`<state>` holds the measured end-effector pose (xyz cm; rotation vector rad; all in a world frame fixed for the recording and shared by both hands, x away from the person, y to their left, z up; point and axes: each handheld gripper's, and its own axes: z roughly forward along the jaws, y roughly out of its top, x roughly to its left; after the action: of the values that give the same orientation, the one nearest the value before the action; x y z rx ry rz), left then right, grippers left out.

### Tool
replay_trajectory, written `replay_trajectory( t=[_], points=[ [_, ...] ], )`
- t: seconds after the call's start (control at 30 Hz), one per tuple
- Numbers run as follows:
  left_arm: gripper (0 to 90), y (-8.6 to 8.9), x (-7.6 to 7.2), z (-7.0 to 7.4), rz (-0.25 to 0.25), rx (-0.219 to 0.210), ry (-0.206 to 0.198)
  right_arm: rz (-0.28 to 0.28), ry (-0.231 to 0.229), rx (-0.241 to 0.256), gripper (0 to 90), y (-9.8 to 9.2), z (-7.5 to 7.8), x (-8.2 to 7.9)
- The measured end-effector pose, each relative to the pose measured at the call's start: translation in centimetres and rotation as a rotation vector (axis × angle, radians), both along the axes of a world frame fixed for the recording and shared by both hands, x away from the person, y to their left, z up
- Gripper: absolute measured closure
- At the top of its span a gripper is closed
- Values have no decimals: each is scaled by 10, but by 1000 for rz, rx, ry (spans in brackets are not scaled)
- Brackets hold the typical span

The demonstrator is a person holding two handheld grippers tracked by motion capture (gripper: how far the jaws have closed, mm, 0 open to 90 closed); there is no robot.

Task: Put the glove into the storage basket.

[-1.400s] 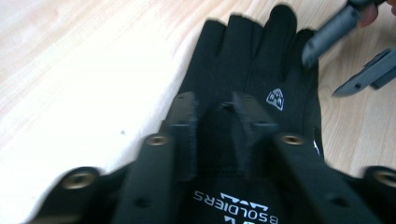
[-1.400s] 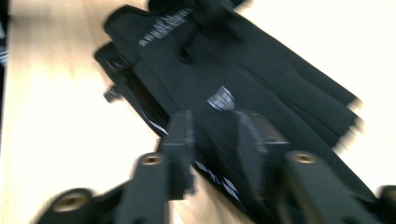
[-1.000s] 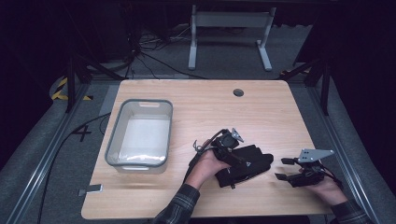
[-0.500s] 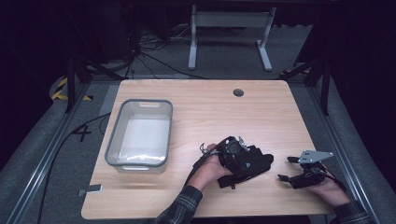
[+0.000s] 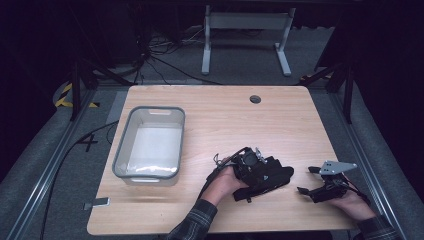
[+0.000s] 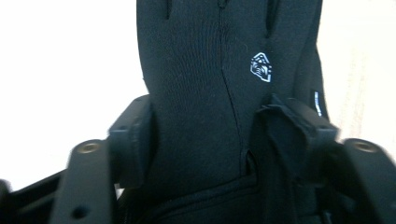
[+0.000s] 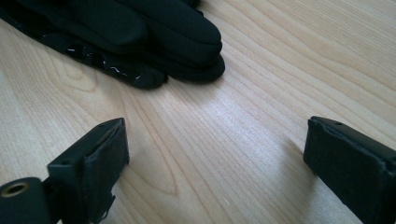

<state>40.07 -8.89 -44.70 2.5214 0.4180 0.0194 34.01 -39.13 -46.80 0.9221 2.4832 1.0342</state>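
Pale wooden table (image 5: 215, 120): your left gripper (image 6: 205, 135) pinched the black fabric glove (image 6: 219, 70).
Your right gripper (image 7: 215, 154) lay spread, near its fingertips; the grey plastic tub (image 5: 150, 175) stood well apart.

Bare wood (image 5: 240, 120) across the far half of the table, open to passage from either side. Grey bin (image 5: 150, 142) on the left part, walls raised, blocking low travel there; open from above. Narrow strip of clear tabletop between bin and left gripper (image 5: 250, 167). Black gloves (image 5: 267, 175) at near centre, lying flat, filling the gap between the left gripper's jaws (image 6: 201, 130); no free room within that grip. Right gripper (image 5: 312, 182) just beside the glove fingertips (image 7: 177, 46), apart from them; jaws spread wide over bare wood (image 7: 219, 154), nothing between. Small round hole (image 5: 255, 99) near the far edge, flush.
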Motion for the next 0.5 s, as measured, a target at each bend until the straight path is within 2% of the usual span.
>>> replay_trajectory(
  t=[0.33, 0.5],
  points=[
    [633, -1, -3, 3, -20, 8, 37, -2, 2, 1, 68, 0, 0, 0],
    [678, -3, -4, 6, -13, 23, 32, -3, 2, 1, 67, 0, 0, 0]
  ],
)
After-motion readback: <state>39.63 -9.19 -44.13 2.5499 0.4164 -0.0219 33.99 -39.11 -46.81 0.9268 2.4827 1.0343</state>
